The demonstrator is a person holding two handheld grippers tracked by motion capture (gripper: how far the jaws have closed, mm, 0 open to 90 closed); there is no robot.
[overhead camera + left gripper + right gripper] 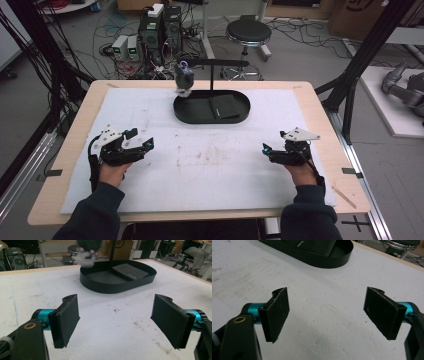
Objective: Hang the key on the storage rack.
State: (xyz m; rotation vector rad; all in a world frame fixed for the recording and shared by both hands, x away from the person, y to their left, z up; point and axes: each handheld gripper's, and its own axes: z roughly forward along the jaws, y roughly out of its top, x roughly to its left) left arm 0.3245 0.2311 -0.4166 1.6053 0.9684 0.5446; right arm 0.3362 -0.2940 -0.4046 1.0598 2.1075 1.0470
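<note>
A black oval tray stands at the back middle of the white mat. A flat black pad lies in the tray's right half. Over its left end a dark roundish object with a pale underside hangs from a black stand. My left gripper rests open at the mat's left, nothing between its jaws. My right gripper rests open at the right, also with nothing in it. In the left gripper view the open gripper faces the tray, pad and hanging object. The right gripper faces the tray.
The mat carries brown stains in its middle. The wooden table edge shows around the mat. Behind the table are a round stool, electronics boxes with cables, and black frame struts at the right.
</note>
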